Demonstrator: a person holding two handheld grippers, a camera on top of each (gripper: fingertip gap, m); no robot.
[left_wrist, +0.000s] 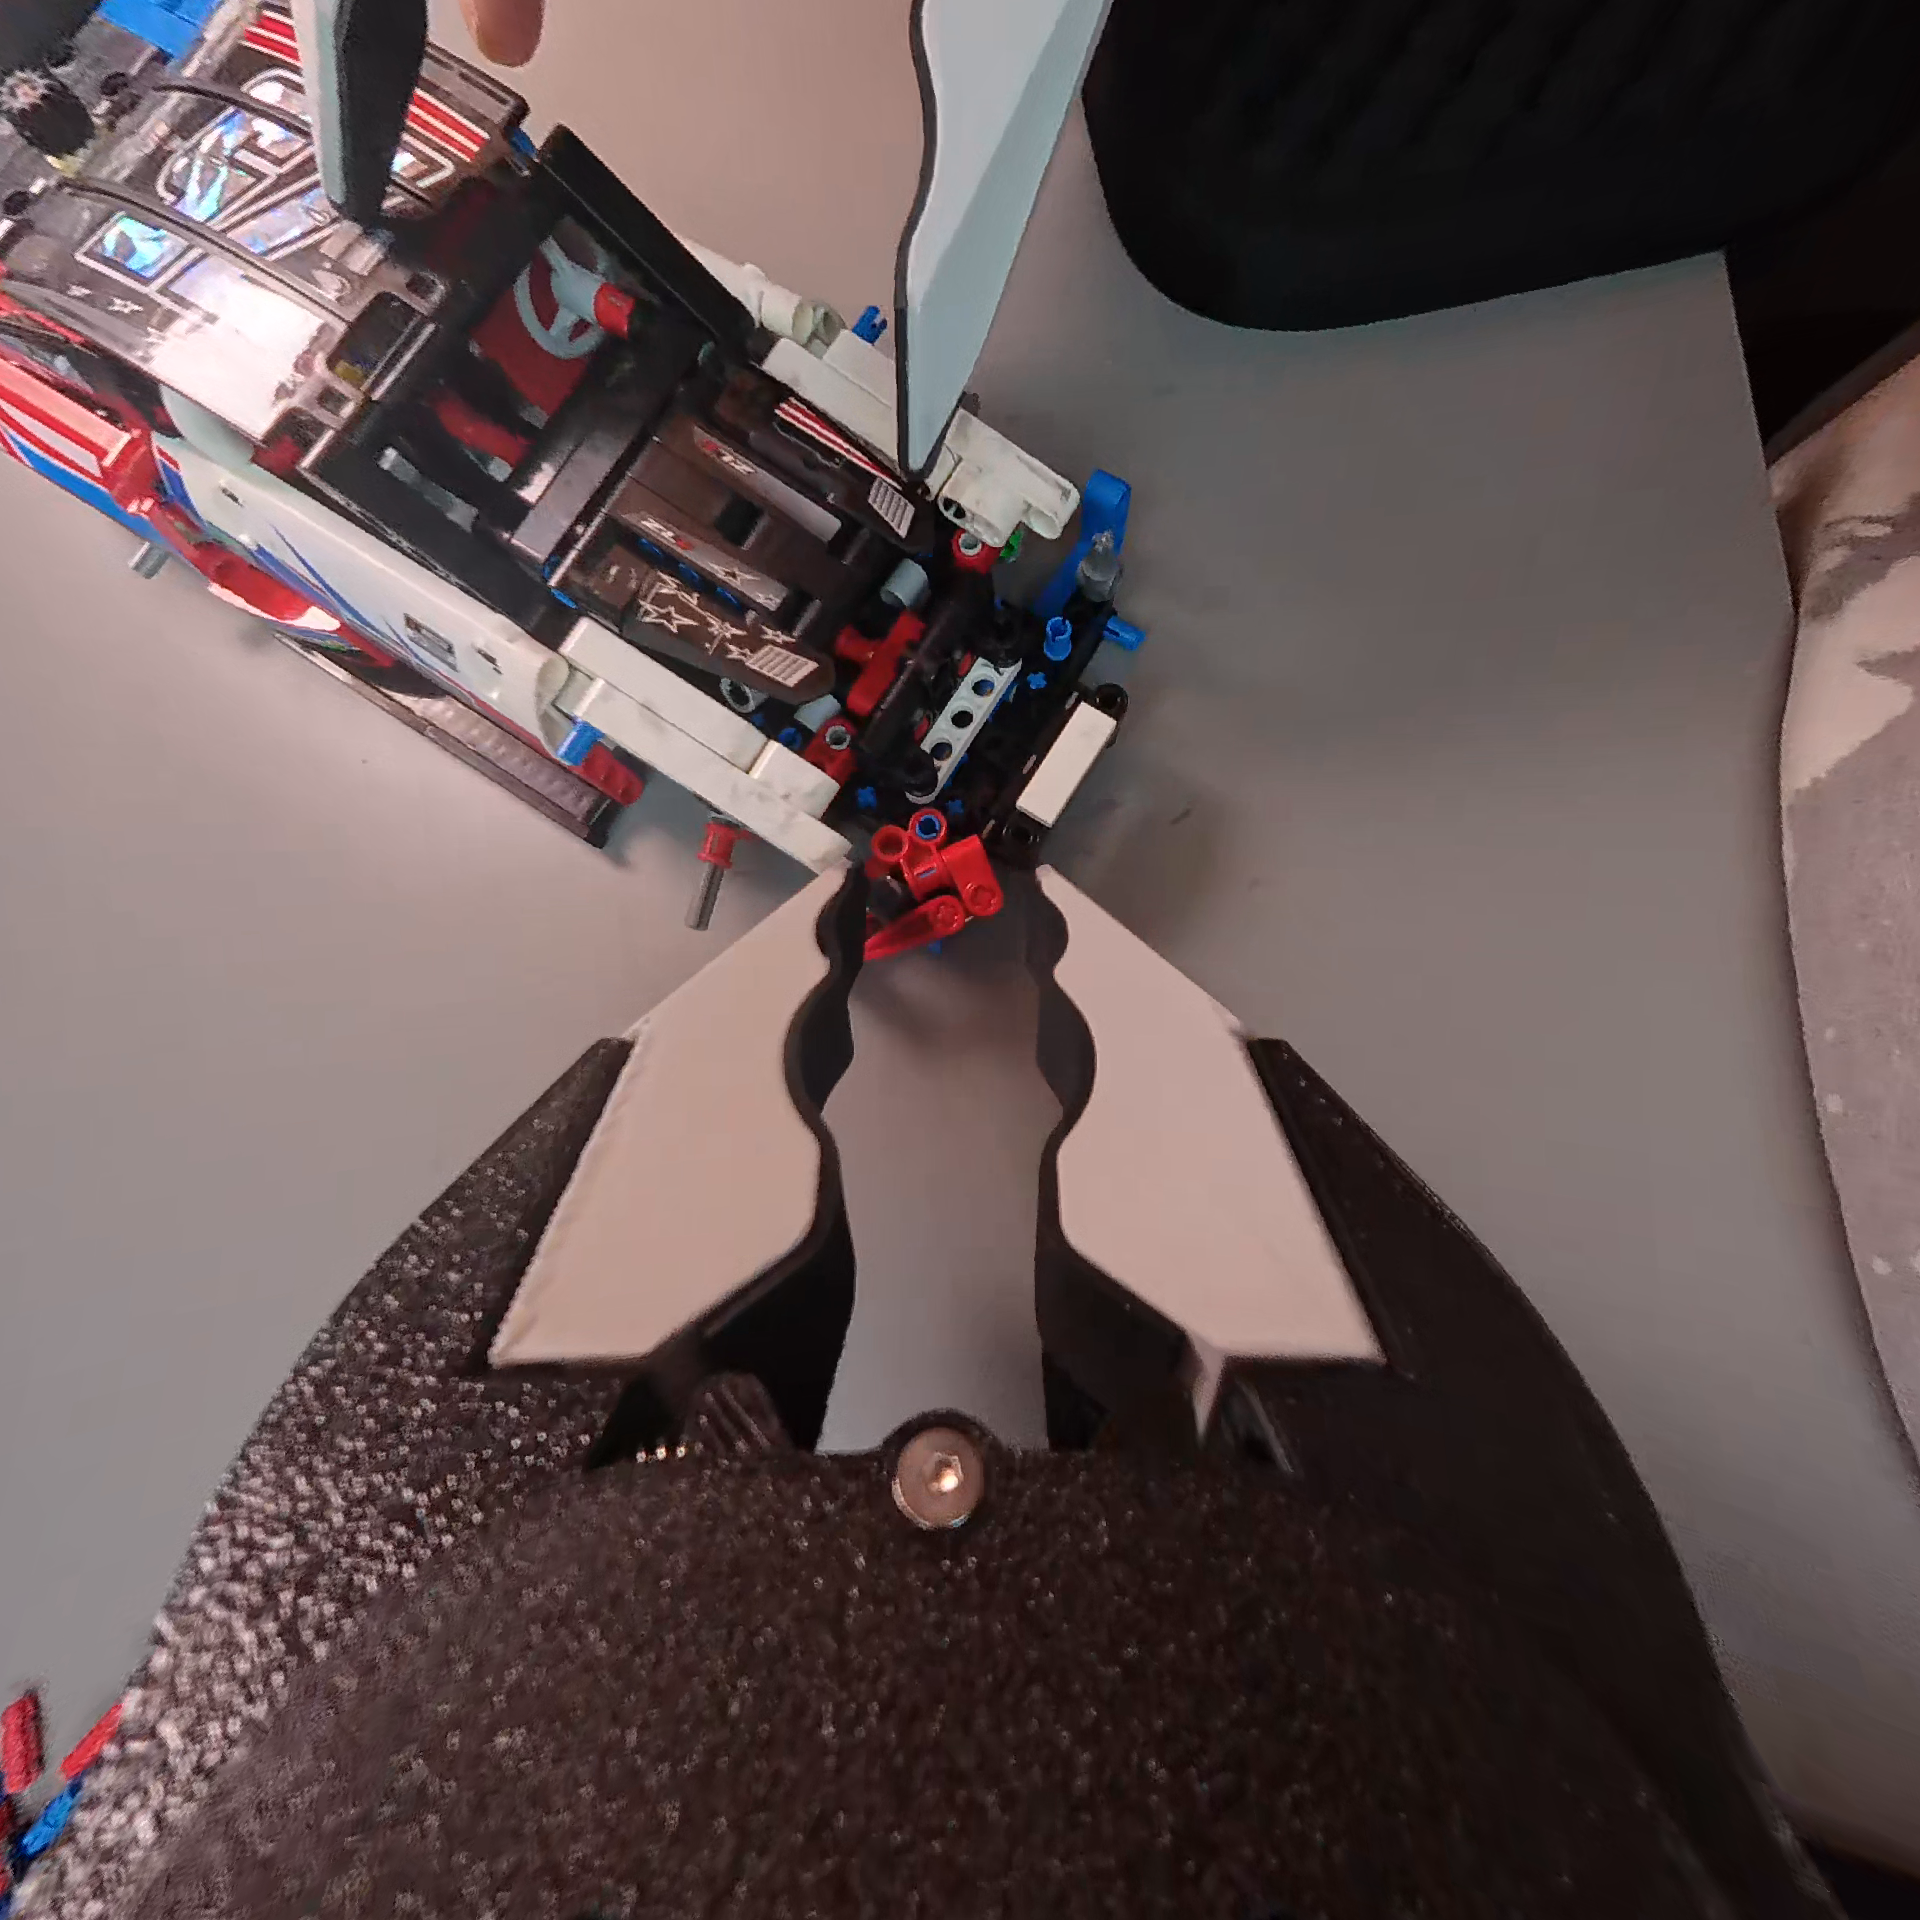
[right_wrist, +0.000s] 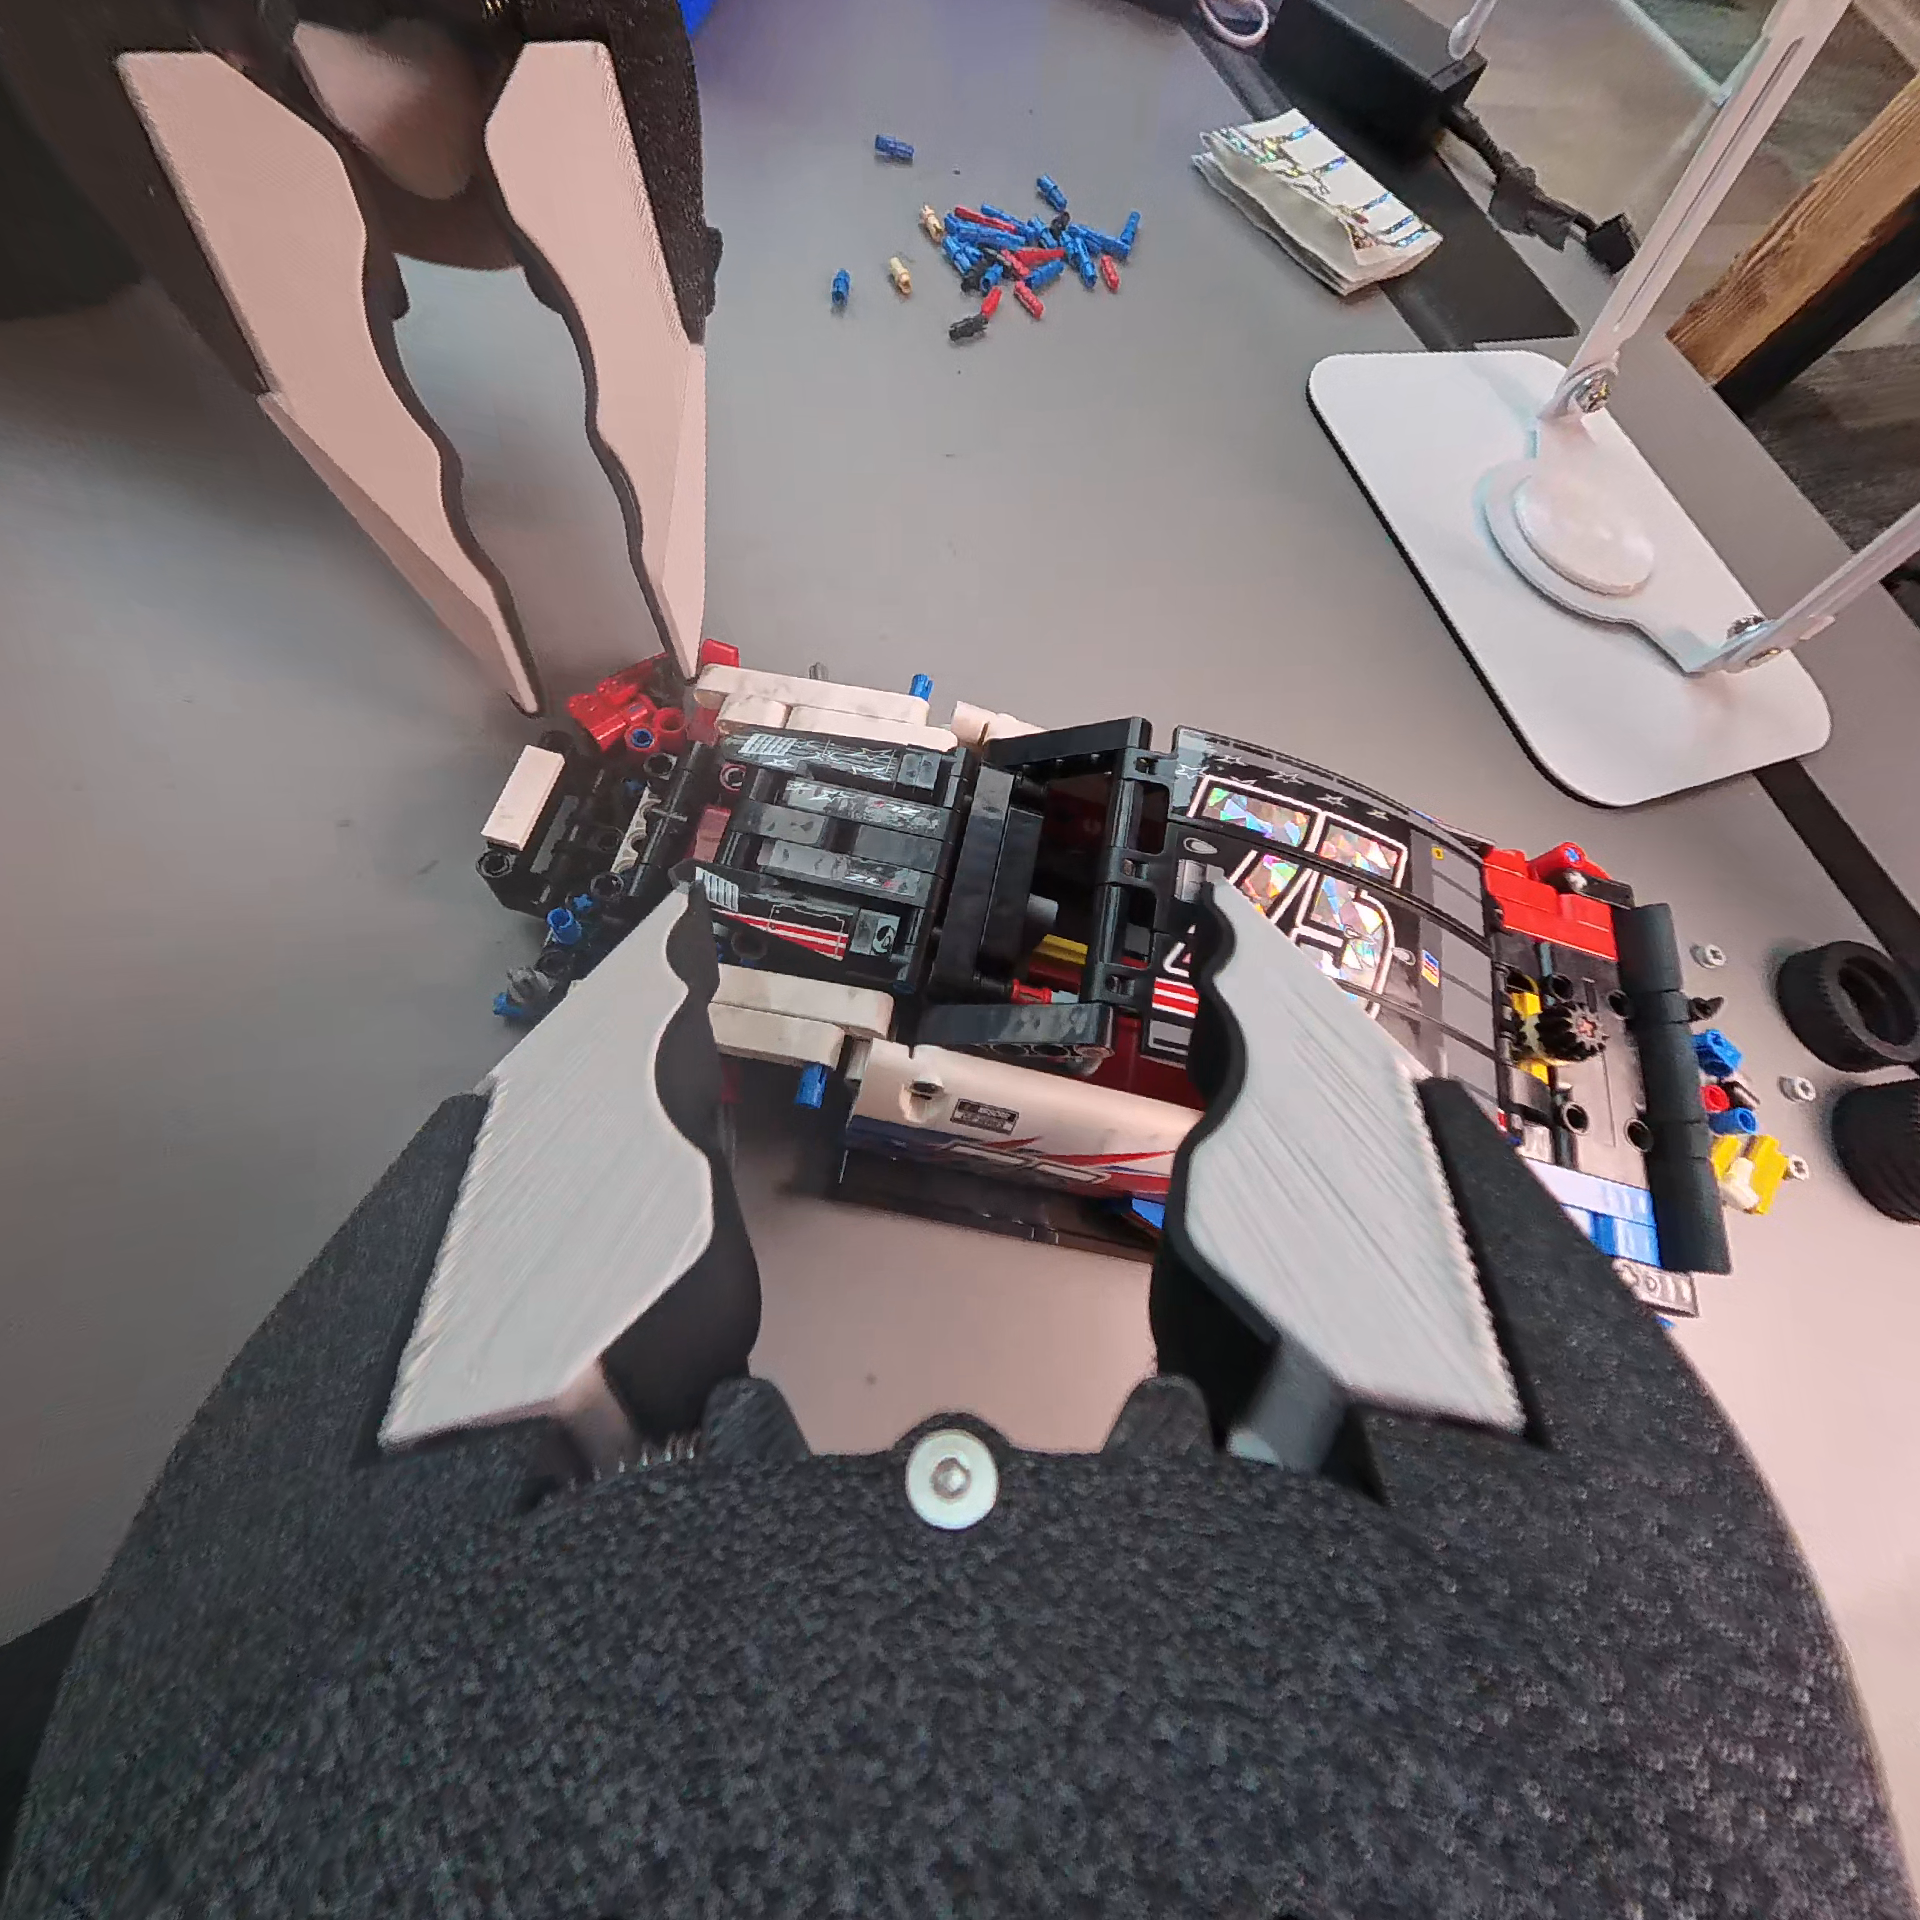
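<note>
Toy brick car (right_wrist: 1039, 935): lies on grey worktop (right_wrist: 935, 520), partly stripped. Left tongs (left_wrist: 940, 894): released, tips flanking red connector cluster (left_wrist: 935, 868) at car's end. Right tongs (right_wrist: 951, 914): released wide, straddling car's middle, apparently to steady it. Loose pins (right_wrist: 1023, 249): well apart.

A smooth grey table (right_wrist: 1039, 499) fills both views. On its far right stands a white lamp base (right_wrist: 1558, 582) with slanted metal arms. Beyond the edge lie a wooden beam (right_wrist: 1797, 260) and mottled grey flooring (left_wrist: 1849, 790).
</note>
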